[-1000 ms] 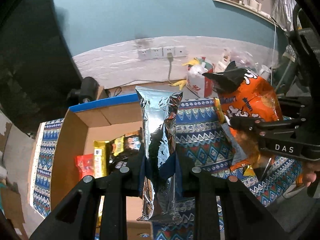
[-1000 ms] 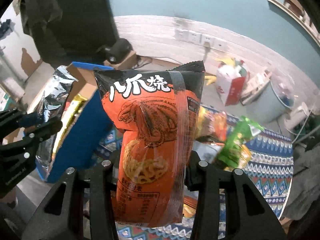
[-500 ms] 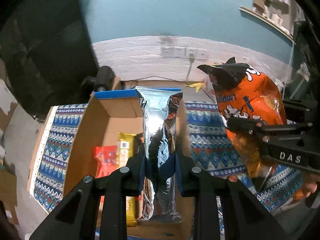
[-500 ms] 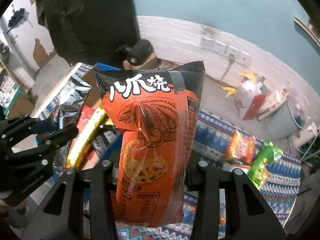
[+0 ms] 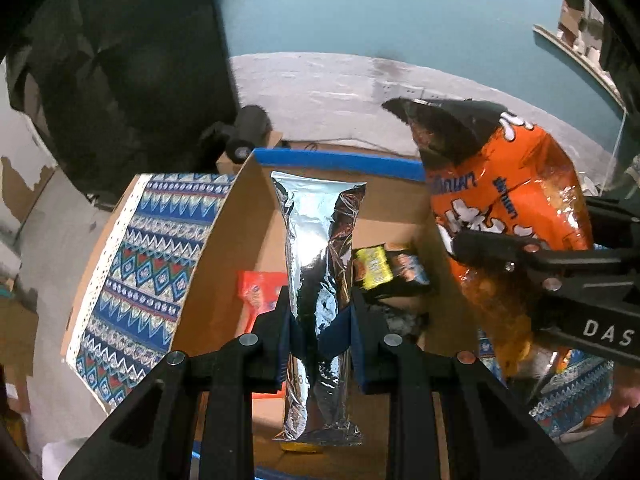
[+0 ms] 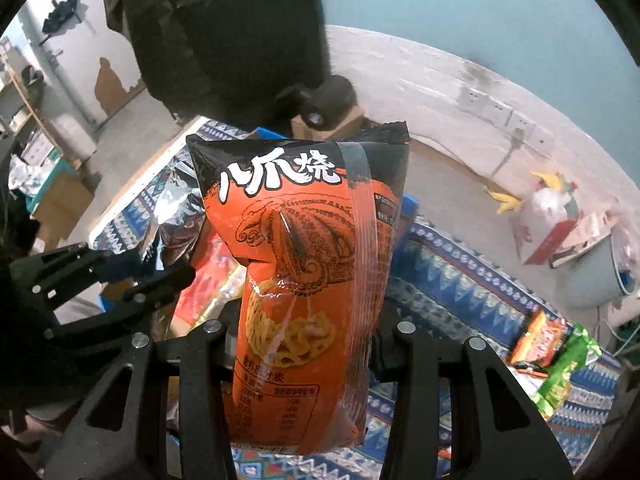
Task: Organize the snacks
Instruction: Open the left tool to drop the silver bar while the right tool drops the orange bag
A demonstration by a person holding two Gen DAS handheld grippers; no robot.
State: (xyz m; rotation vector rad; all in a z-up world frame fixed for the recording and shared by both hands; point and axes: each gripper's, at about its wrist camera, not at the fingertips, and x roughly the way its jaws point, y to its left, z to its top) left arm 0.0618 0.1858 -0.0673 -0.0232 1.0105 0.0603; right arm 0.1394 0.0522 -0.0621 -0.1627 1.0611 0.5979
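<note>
My left gripper [image 5: 320, 324] is shut on a silver foil snack bag [image 5: 320, 248] and holds it upright over the open cardboard box [image 5: 216, 264]. Inside the box lie a red packet [image 5: 260, 288] and a yellow and dark packet [image 5: 384, 268]. My right gripper [image 6: 304, 344] is shut on an orange and black snack bag [image 6: 304, 264], which also shows in the left wrist view [image 5: 508, 200] at the box's right wall. The left gripper shows in the right wrist view [image 6: 132, 276], still on the silver bag [image 6: 176, 216].
The box stands on a blue patterned cloth [image 5: 140, 264]. More snack packets, orange [image 6: 540, 336] and green [image 6: 568, 372], lie on the cloth to the right. A black camera [image 5: 244, 136] sits behind the box. A white and red carton [image 6: 548, 220] stands by the wall.
Both grippers have moved left with their bags. The silver bag is now over the box's inside, and the orange bag has come up to the box's right wall.
</note>
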